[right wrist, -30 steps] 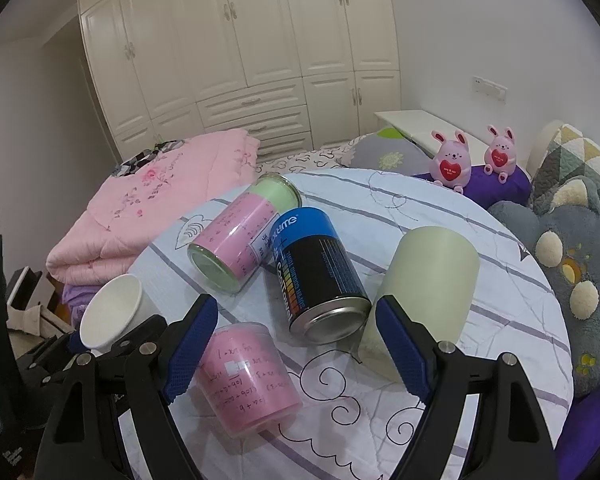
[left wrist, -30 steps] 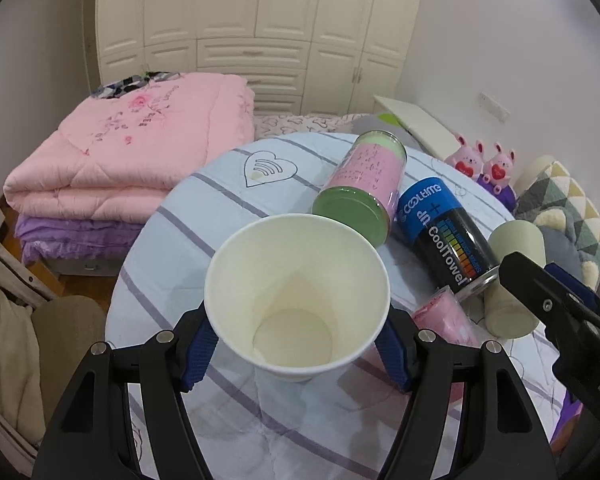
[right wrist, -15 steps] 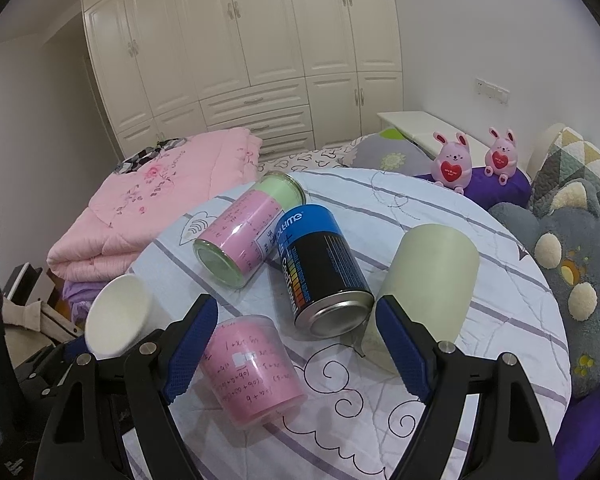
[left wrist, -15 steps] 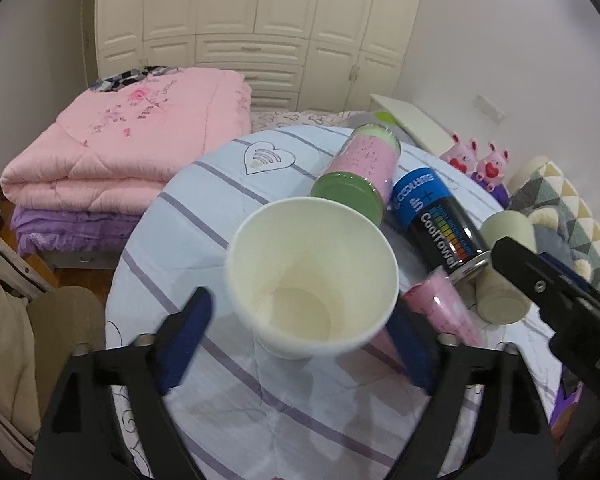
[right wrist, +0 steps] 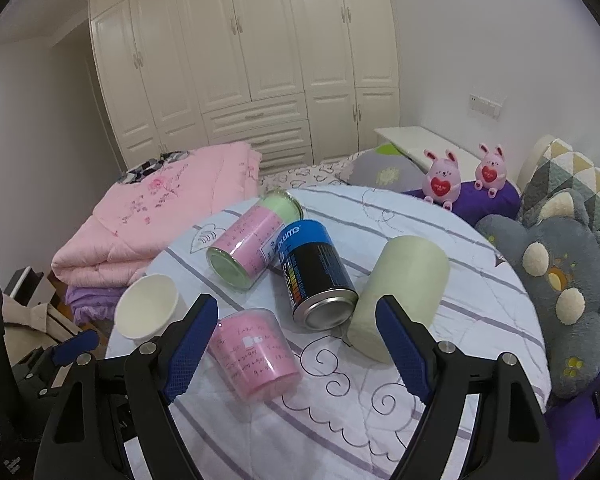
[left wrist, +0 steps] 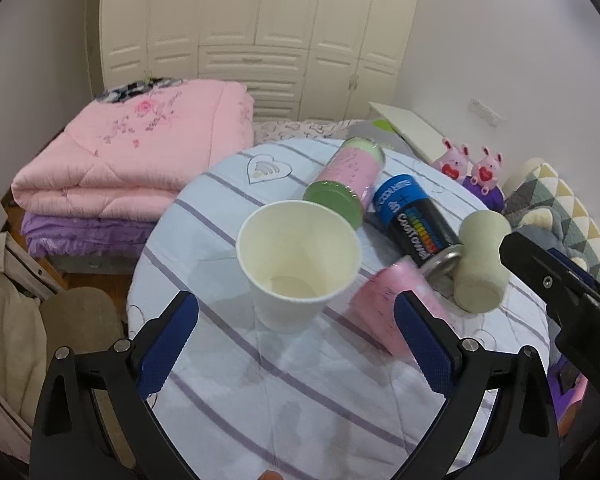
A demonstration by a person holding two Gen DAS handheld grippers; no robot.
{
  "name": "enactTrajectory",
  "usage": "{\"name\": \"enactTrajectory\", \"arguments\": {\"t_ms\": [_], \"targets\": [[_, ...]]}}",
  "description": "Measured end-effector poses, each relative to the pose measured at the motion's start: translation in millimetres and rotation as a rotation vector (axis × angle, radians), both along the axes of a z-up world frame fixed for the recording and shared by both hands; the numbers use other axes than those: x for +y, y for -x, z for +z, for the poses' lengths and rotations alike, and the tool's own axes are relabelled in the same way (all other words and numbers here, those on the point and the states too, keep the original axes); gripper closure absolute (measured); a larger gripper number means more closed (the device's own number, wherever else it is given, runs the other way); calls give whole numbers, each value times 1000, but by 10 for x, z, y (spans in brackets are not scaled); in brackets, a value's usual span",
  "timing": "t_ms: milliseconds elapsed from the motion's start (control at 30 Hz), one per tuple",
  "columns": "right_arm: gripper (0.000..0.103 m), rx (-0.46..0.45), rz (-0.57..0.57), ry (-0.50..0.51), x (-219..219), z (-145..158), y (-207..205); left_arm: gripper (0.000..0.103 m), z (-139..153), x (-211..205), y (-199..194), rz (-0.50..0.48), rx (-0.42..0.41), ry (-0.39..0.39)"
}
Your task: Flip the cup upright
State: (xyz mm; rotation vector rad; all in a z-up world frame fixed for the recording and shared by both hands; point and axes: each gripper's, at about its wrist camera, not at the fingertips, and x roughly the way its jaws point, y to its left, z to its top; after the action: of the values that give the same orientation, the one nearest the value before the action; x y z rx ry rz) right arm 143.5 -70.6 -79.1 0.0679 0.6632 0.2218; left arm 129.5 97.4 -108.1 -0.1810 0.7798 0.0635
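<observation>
The white paper cup (left wrist: 298,256) stands upright, mouth up, on the left part of my round table (left wrist: 323,392), free of both grippers. My left gripper (left wrist: 296,344) hangs just short of it, jaws spread wide to either side with gaps. Beside the cup lie a pink plastic cup (right wrist: 256,354), a pink-labelled jar (right wrist: 248,250), a blue-and-black can (right wrist: 319,276) and a pale green cup (right wrist: 399,294). My right gripper (right wrist: 298,350) hovers open, holding nothing.

Blue/black can (left wrist: 413,216) reads "CoolTowel", w/ "COOLTIME" on its blue band; pink cup's (right wrist: 256,354) handwriting illegible.
</observation>
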Motion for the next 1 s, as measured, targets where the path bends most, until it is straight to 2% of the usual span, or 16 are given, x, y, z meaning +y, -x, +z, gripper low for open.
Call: {"name": "enactTrajectory", "arguments": {"t_ms": [333, 633, 867, 1000], "targets": [[20, -114, -23, -9, -294, 326, 495, 2, 469, -269, 501, -15, -130, -90], [20, -236, -65, 43, -542, 511, 942, 1, 826, -565, 925, -46, -243, -149], [20, -270, -100, 52, -749, 564, 1186, 0, 948, -767, 1141, -73, -269, -197], [20, -289, -107, 41, -845, 593, 1292, 0, 994, -856, 1259, -77, -282, -197]]}}
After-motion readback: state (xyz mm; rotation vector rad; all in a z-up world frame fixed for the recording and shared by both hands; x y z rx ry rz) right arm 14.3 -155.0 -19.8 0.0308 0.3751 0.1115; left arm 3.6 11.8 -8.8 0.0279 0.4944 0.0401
